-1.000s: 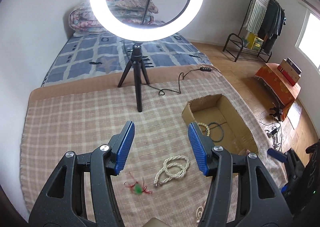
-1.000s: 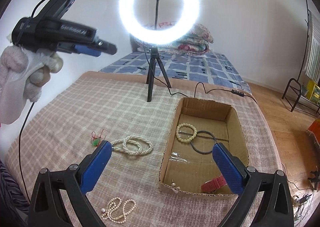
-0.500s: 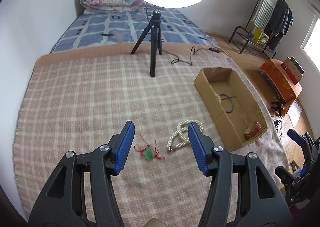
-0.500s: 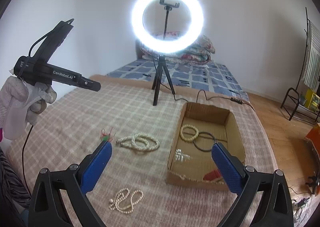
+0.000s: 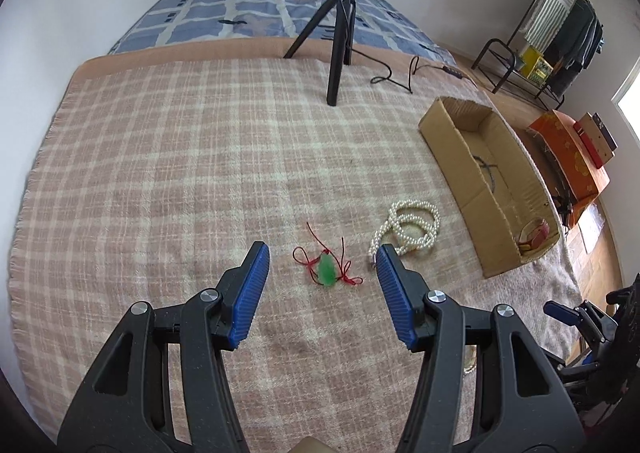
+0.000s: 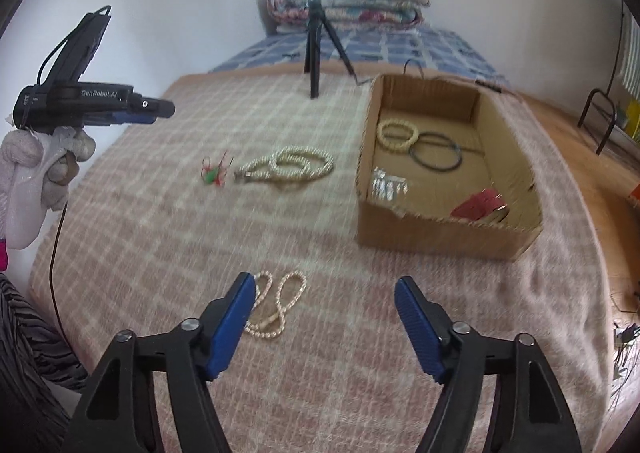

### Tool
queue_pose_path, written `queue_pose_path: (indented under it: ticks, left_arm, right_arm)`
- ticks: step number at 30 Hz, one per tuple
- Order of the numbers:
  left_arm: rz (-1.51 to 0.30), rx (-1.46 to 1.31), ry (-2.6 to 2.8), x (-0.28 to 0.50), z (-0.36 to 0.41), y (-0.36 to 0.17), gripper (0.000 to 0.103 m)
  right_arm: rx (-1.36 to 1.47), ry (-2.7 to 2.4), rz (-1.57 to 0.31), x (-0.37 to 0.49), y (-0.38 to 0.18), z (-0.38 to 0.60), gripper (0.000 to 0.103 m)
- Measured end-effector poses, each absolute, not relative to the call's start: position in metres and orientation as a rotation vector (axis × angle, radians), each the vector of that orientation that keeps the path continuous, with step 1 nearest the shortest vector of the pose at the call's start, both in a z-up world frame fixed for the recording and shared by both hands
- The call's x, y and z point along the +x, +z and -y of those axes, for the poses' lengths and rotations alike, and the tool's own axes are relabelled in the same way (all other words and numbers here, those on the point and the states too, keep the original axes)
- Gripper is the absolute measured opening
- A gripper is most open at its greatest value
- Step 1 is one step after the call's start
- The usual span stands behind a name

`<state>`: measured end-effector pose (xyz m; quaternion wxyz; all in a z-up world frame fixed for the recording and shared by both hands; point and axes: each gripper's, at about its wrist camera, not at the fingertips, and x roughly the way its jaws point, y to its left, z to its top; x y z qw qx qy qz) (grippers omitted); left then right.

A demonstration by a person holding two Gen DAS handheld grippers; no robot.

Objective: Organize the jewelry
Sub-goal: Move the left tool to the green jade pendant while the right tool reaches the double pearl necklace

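Both tongs are wide open and holding nothing. The left tongs hang over the plaid blanket with the green pendant on red cord lying right between their blue pads. The coiled pearl necklace sits just right of it, by the right pad's tip.

The right tongs hover nearer the blanket's front edge; a smaller pearl strand lies beside their left pad. Far right is the cardboard box, with a bead bracelet, a dark ring, a silvery piece and something red inside. The ring light tripod stands at the far end.
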<state>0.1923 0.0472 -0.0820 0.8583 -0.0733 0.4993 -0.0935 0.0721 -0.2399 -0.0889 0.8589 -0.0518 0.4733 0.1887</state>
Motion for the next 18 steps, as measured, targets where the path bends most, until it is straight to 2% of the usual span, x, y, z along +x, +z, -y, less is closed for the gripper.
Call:
queue_pose_path:
  ticks: [2,4,10,16,18]
  left_arm:
    - [-1.064,-0.145,-0.206,0.191,-0.045,-0.088,0.057]
    - [-1.083,-0.136,-0.215,0.191,-0.043,-0.095,0.057]
    - [-1.135,-0.131,-0.24,0.192,-0.038,-0.114,0.057]
    - [-1.174,-0.099,-0.236,0.198,-0.027,-0.133,0.057]
    - [-1.18,-0.072,-0.226,0.201,-0.023,-0.138,0.053]
  right_arm:
    - [-0.111,0.419,-1.027,0.071,-0.096,0.236,0.068]
    - [-0.114,0.443,-1.066,0.07,-0.105,0.232,0.056]
    - [-0.075,0.462,-1.164,0.073,-0.131,0.228,0.044]
    - [-0.031,0.461,-1.197,0.081,-0.139,0.228,0.043]
    - [-0.023,0.46,-1.193,0.083,-0.139,0.228,0.042]
